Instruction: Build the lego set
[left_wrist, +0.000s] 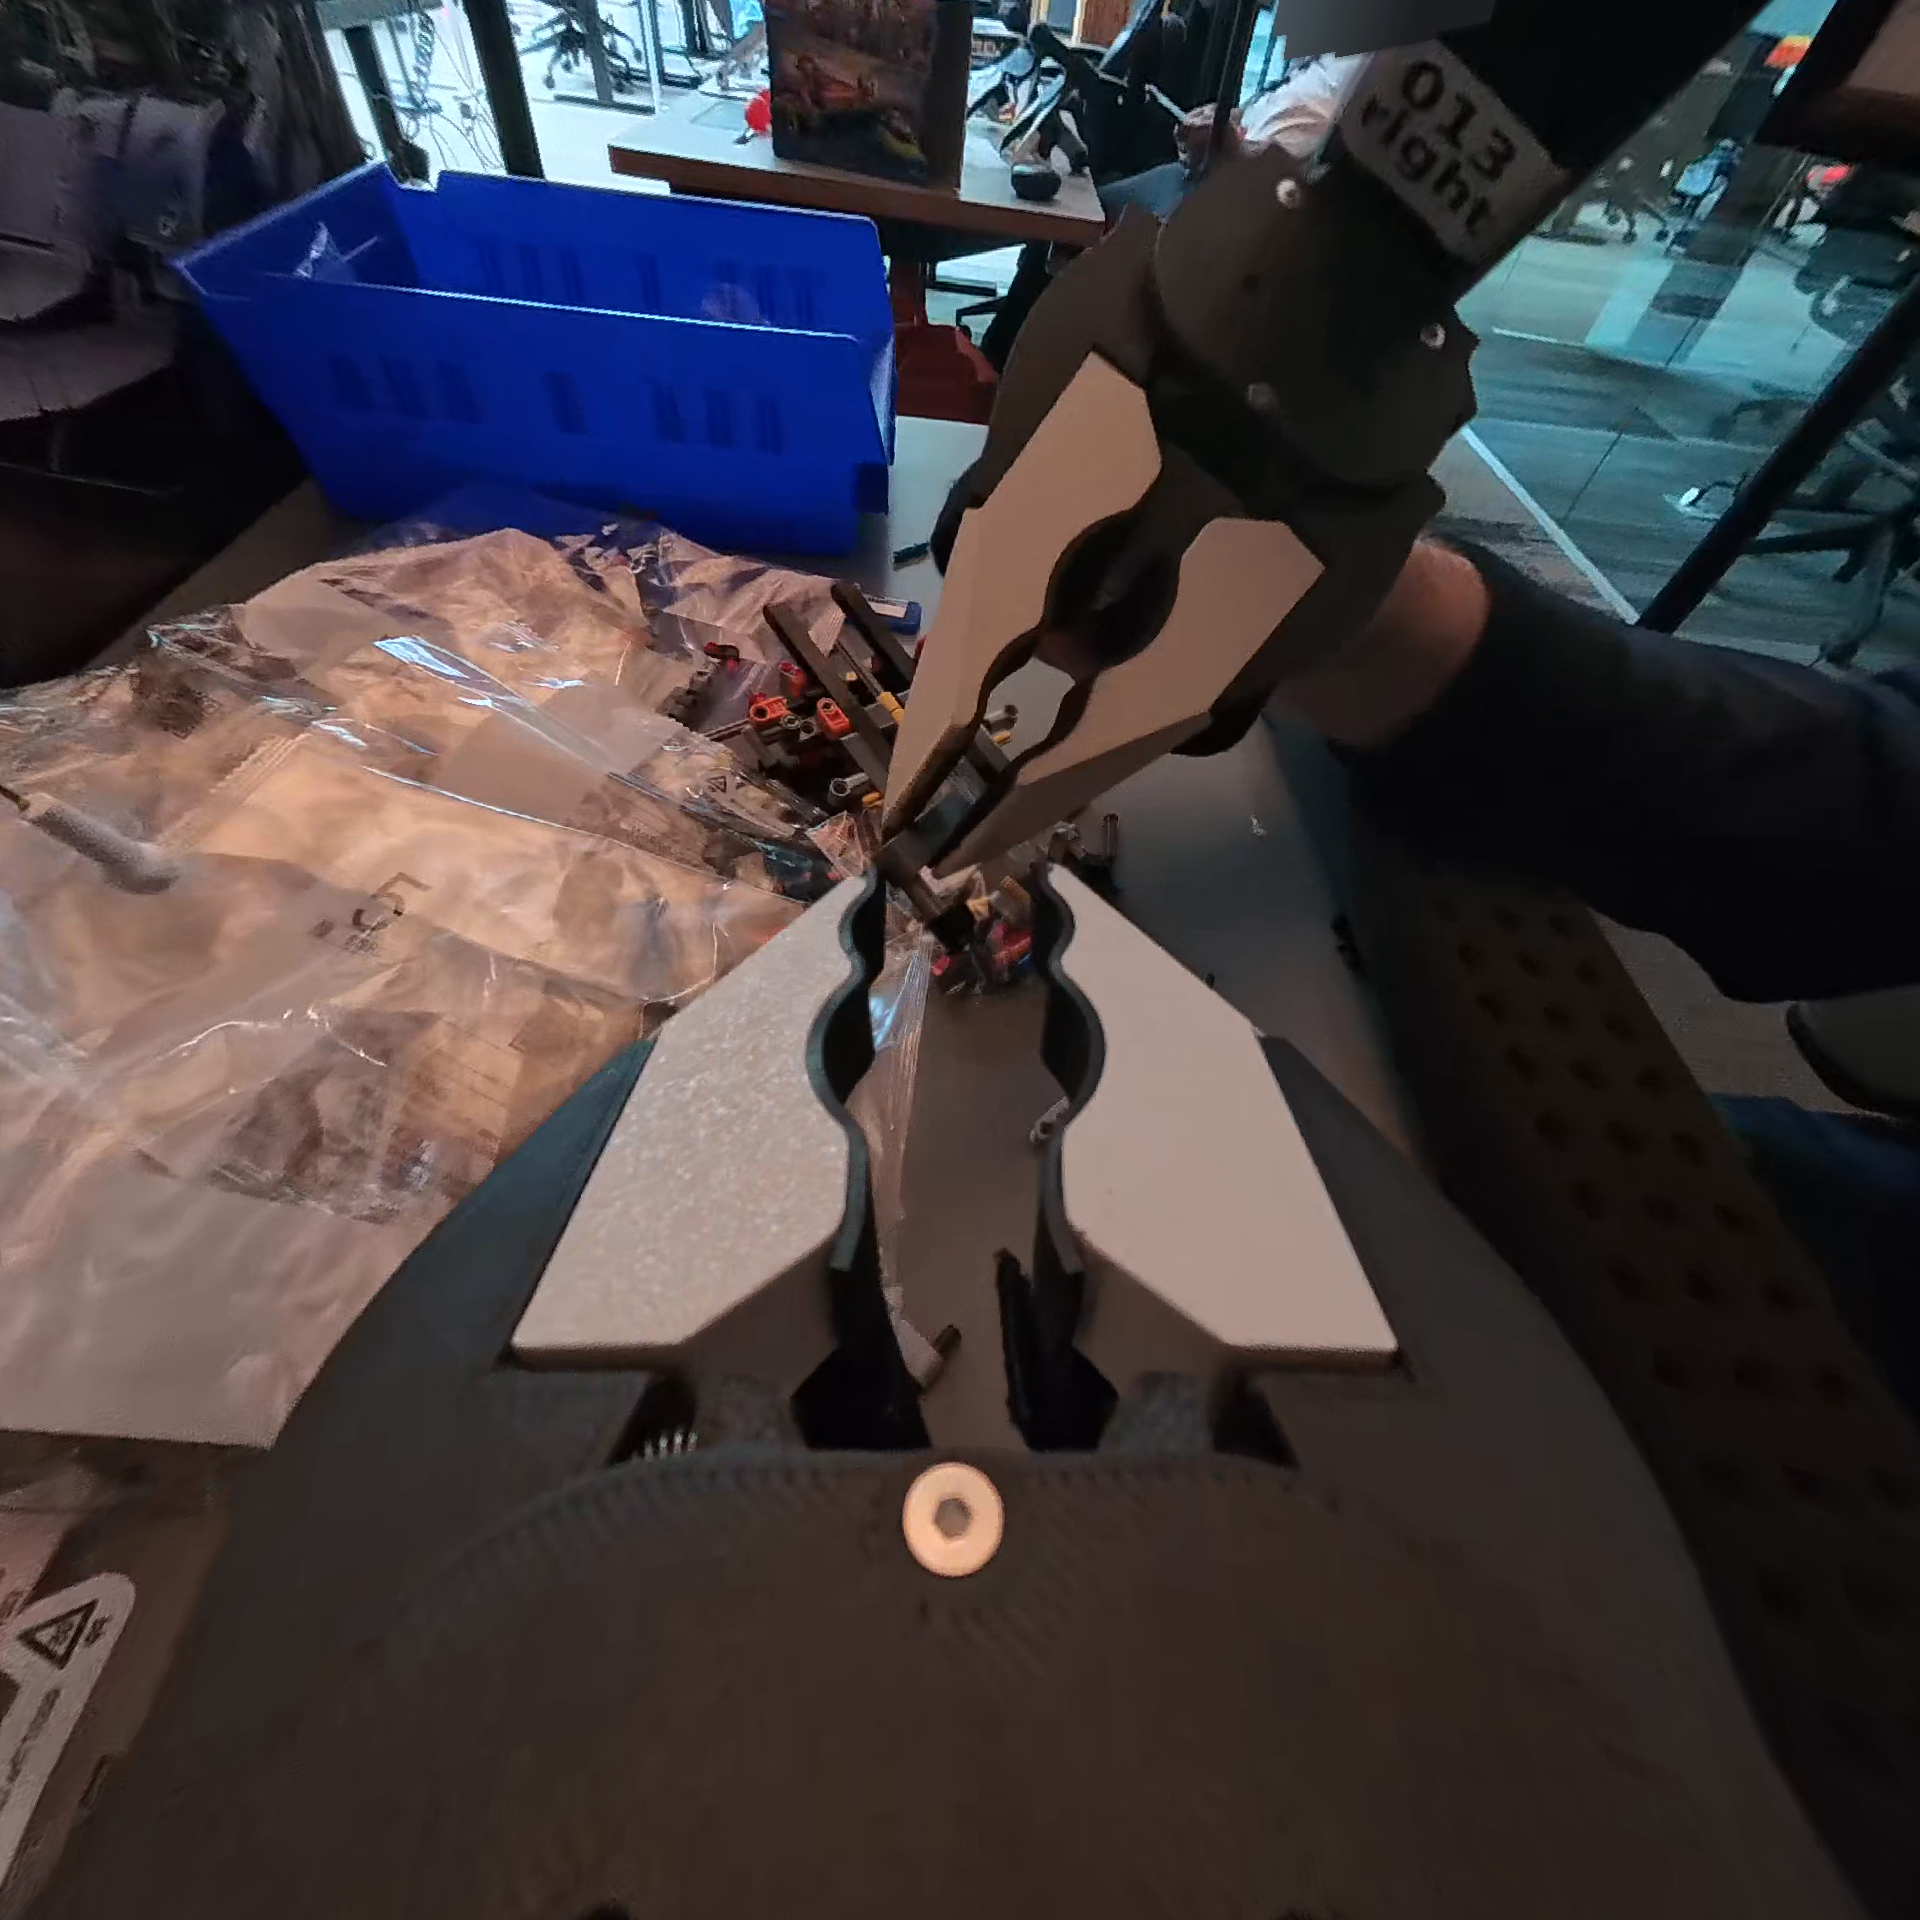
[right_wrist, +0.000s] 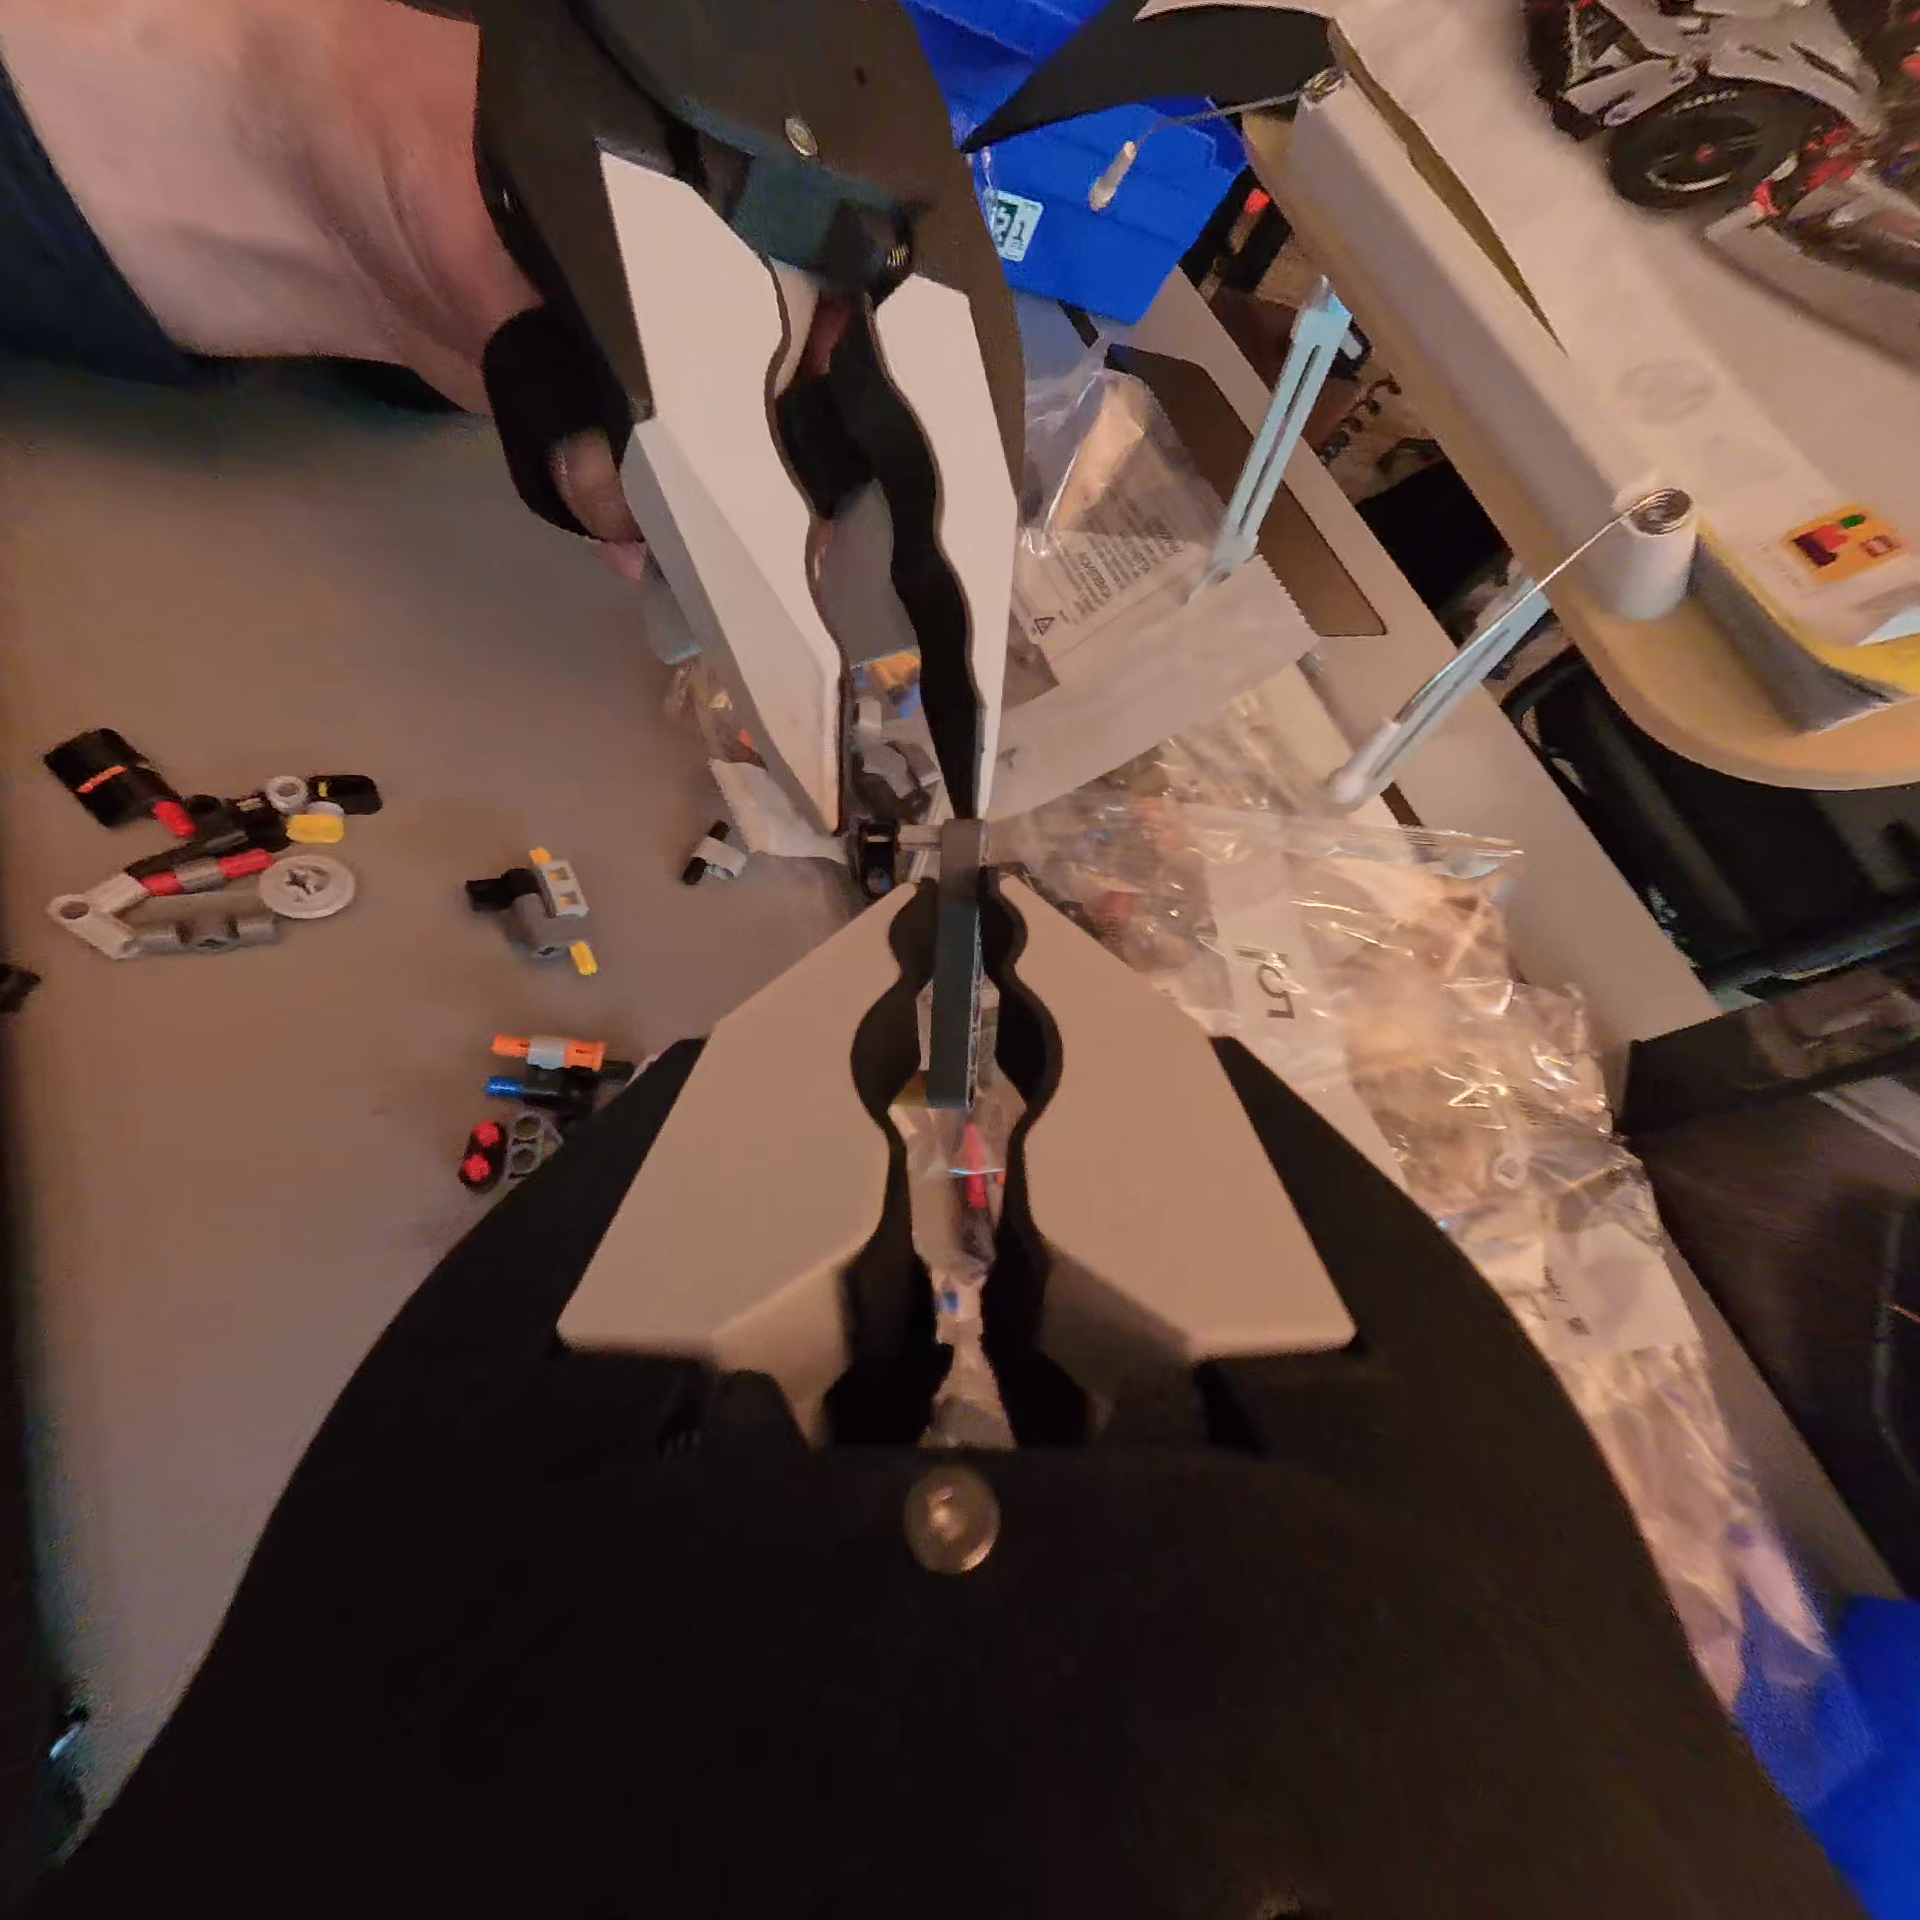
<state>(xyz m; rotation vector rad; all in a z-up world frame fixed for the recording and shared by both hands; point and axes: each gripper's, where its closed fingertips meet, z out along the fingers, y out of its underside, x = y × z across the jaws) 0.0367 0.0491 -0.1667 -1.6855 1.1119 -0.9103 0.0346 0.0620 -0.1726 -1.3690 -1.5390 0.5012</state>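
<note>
Centrally, right gripper (right_wrist: 956, 894) is clamped on a dark grey beam (right_wrist: 956, 997), part of the lego frame (left_wrist: 852, 707). Left gripper (left_wrist: 961, 894) meets it tip to tip with fingers apart, a small cluster of pieces (left_wrist: 987, 940) between its tips. Clear plastic bags (left_wrist: 343, 883) crowd the table (right_wrist: 312, 582) at 9 o'clock in the left wrist view, one corner lying between the left fingers. Blue bin (left_wrist: 582, 353) sits at 11 o'clock behind them. In the right wrist view loose pieces (right_wrist: 208, 862) lie scattered at 9 o'clock, well apart from the grippers.
</note>
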